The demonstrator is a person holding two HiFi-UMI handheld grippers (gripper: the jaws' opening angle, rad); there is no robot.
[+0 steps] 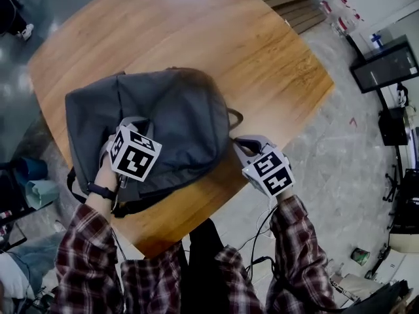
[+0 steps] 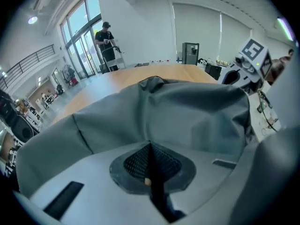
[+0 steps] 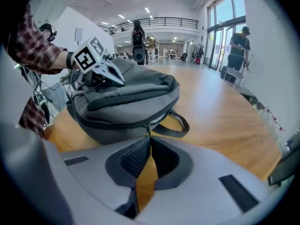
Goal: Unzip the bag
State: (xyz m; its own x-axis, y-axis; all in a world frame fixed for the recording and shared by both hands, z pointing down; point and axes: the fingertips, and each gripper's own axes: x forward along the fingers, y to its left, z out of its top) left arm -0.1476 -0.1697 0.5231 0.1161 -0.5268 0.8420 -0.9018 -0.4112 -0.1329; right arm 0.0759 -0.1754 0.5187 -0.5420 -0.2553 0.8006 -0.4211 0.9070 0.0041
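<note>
A grey backpack [image 1: 163,116] lies flat on the round wooden table [image 1: 262,57]. My left gripper [image 1: 131,124] rests on the bag's near left part. In the left gripper view its jaws [image 2: 150,144] are closed together against the grey fabric [image 2: 187,111]. My right gripper [image 1: 238,142] is at the bag's right side, just below the carry handle [image 1: 234,118]. In the right gripper view the tips [image 3: 150,137] pinch the small zipper pull [image 3: 148,129] hanging from the zipper line on the bag [image 3: 126,97]. The zipper looks closed.
The table's near edge runs right under the bag and my right gripper. A person [image 2: 107,46] stands far off by the glass doors. Dark monitors [image 1: 386,64] and cables stand on the floor to the right. Chairs and clutter sit at the left.
</note>
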